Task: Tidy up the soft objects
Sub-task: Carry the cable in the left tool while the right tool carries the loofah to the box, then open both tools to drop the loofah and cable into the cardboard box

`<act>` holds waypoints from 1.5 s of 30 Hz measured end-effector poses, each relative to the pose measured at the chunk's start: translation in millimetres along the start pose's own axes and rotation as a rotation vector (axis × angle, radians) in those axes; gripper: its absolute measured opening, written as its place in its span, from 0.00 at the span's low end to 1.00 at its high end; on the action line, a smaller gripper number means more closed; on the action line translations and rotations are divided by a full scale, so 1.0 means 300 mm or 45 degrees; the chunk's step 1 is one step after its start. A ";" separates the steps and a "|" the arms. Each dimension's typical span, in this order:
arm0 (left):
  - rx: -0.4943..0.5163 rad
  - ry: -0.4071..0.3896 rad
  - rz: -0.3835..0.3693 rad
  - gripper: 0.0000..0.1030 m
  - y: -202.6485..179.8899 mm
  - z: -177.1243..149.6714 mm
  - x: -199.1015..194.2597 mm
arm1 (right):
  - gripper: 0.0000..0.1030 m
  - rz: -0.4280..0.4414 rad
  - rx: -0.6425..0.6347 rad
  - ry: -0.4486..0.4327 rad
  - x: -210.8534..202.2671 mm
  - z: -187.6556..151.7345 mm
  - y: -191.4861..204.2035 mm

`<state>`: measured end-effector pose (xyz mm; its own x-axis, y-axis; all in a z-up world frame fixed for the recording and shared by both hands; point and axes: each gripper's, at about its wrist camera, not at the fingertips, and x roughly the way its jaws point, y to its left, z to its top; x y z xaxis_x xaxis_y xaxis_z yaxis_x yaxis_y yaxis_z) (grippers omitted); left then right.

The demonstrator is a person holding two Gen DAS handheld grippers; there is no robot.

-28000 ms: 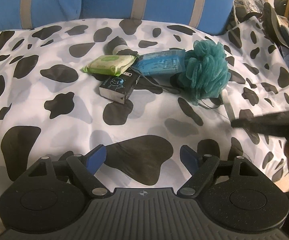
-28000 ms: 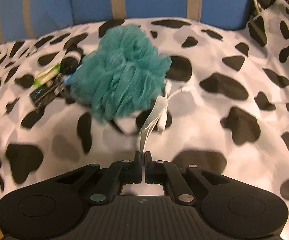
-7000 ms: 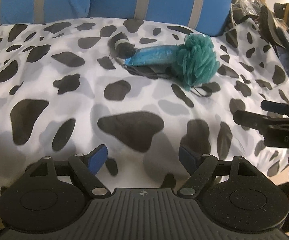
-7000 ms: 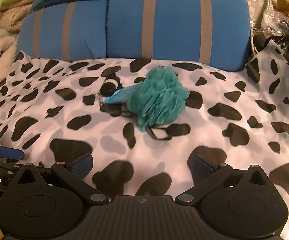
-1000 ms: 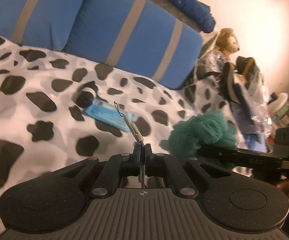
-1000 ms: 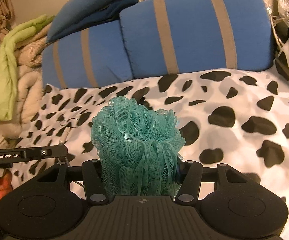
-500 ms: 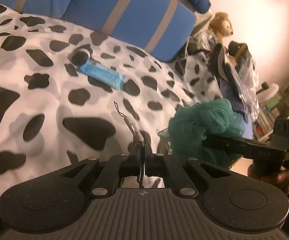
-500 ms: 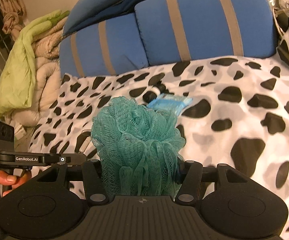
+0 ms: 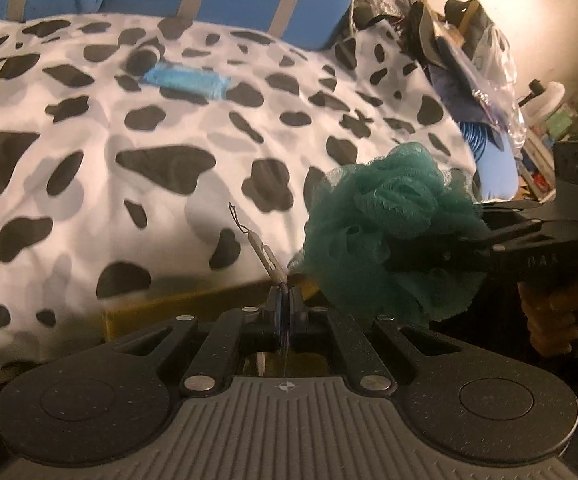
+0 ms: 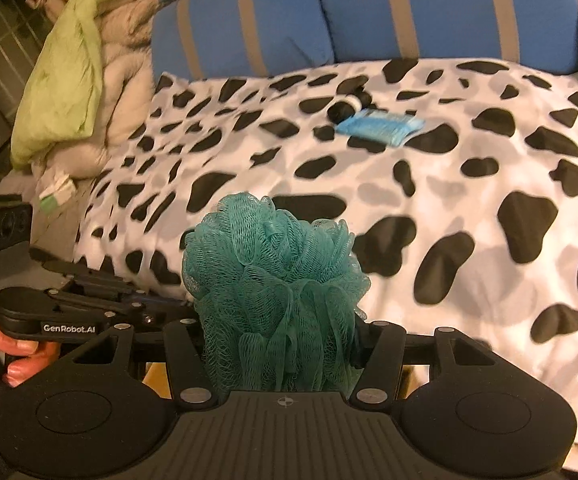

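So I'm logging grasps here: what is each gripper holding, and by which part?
The right gripper clamps the teal bath pouf around its bunched mesh body. The left gripper is shut on the pouf's thin hanging cord.

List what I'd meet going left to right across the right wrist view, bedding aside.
Green blanket → left tongs → teal bath pouf in the right tongs → black roll → blue wipes pack.

loofah point(image 10: 275, 280): teal mesh netting | bedspread point(image 10: 469, 208): matt cloth | pack point(image 10: 381, 125): perhaps glossy plastic
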<state>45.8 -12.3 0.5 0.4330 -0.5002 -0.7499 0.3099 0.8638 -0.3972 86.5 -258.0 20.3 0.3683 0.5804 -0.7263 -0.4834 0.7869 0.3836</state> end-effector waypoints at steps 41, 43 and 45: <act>-0.070 0.239 0.271 0.49 -0.005 -0.040 0.089 | 1.00 -0.246 -0.075 0.270 0.107 -0.110 0.086; -0.069 0.216 0.286 0.49 -0.012 -0.025 0.084 | 1.00 -0.270 -0.079 0.254 0.102 -0.105 0.087; -0.064 0.203 0.304 0.49 -0.019 -0.015 0.083 | 1.00 -0.294 -0.081 0.239 0.095 -0.100 0.085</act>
<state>51.0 -29.4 -18.4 0.3488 -0.2703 -0.8974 0.1713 0.9598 -0.2225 60.7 -227.8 -7.8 0.3238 0.3341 -0.8852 -0.4548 0.8754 0.1641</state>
